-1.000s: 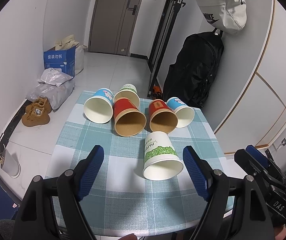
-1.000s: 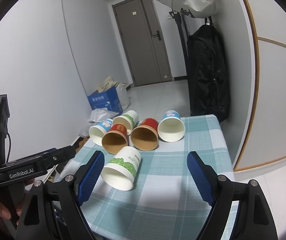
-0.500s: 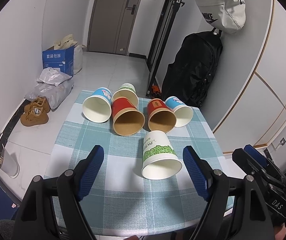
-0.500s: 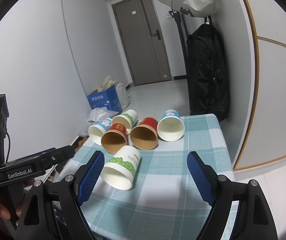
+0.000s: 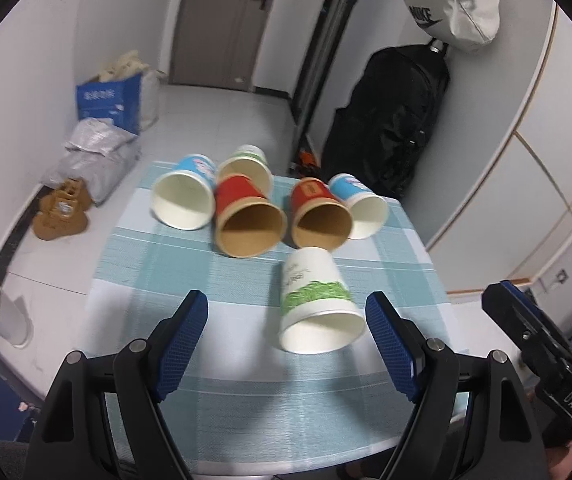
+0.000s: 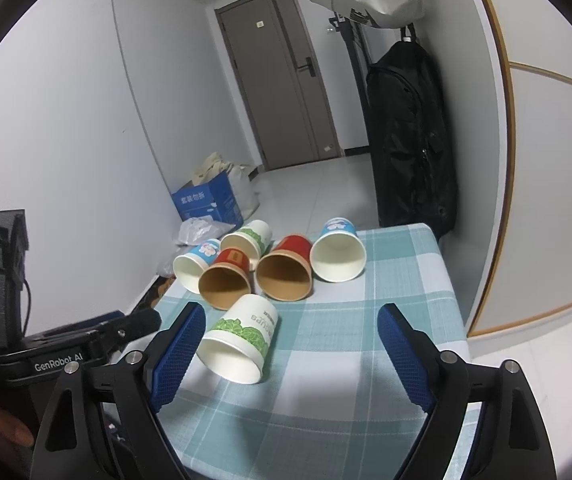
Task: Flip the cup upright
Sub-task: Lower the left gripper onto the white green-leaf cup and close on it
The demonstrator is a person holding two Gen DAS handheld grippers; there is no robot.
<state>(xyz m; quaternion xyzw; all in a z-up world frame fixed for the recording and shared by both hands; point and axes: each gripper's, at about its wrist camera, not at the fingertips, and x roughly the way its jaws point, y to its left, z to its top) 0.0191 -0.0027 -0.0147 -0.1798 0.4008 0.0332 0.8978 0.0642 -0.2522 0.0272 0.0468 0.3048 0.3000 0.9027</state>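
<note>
Several paper cups lie on their sides on a small table with a teal checked cloth [image 5: 238, 364]. The nearest is a white cup with green leaves [image 5: 316, 302], mouth toward me; it also shows in the right wrist view [image 6: 242, 338]. Behind it lie two red cups [image 5: 246, 220] [image 5: 318, 216], two blue-and-white cups [image 5: 184, 198] [image 5: 360, 204] and another green-print cup [image 5: 248, 162]. My left gripper [image 5: 288, 346] is open and empty, just before the nearest cup. My right gripper [image 6: 288, 350] is open and empty, the cup near its left finger.
A black backpack [image 5: 390, 124] and a white bag [image 5: 454, 4] hang beyond the table's far right corner. A blue box [image 5: 108, 100], grey bags and brown shoes [image 5: 60, 212] sit on the floor at left. The table edges drop off on all sides.
The left gripper has moved slightly forward and left; the cups sit a little lower and nearer in its view. The right gripper has hardly moved. No cup has moved.
</note>
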